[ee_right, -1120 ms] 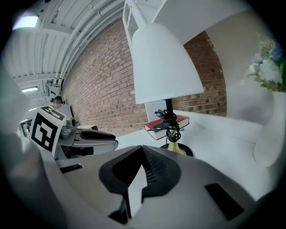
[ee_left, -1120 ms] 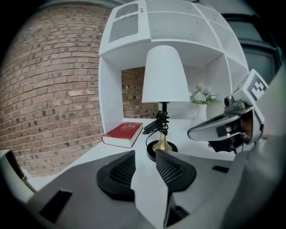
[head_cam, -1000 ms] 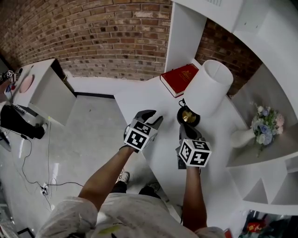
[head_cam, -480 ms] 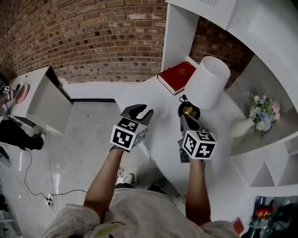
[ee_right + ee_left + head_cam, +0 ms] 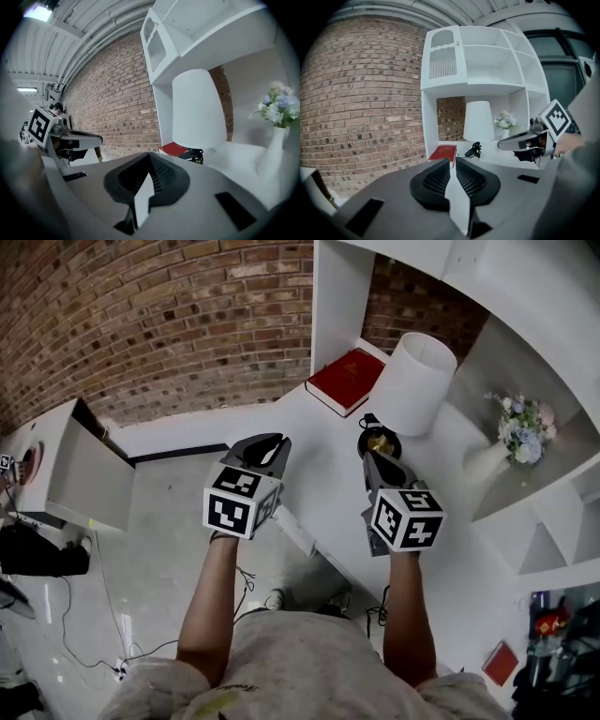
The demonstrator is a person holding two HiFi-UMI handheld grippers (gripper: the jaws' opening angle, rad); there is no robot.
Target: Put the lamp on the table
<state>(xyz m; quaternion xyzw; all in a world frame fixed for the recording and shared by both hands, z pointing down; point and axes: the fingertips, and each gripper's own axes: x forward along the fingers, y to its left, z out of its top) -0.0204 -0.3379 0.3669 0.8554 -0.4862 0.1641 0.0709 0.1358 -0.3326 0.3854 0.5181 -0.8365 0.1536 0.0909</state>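
The lamp has a white shade and a black and gold base. It stands upright on the white table beside the shelf unit, and also shows as the lamp and the lamp. My right gripper is just short of the base, shut and empty; its jaws meet at the tips. My left gripper hovers by the table's left edge. Its jaws are closing, with a narrow gap and nothing between them.
A red book lies at the back of the table left of the lamp. A white vase of flowers stands on the shelf at the right. A black cord is bunched at the lamp's base. Grey floor and a brick wall lie to the left.
My left gripper's jaws have narrowed from a wide fork to a slim gap, and it has drifted left. The right gripper stays near the lamp's base.
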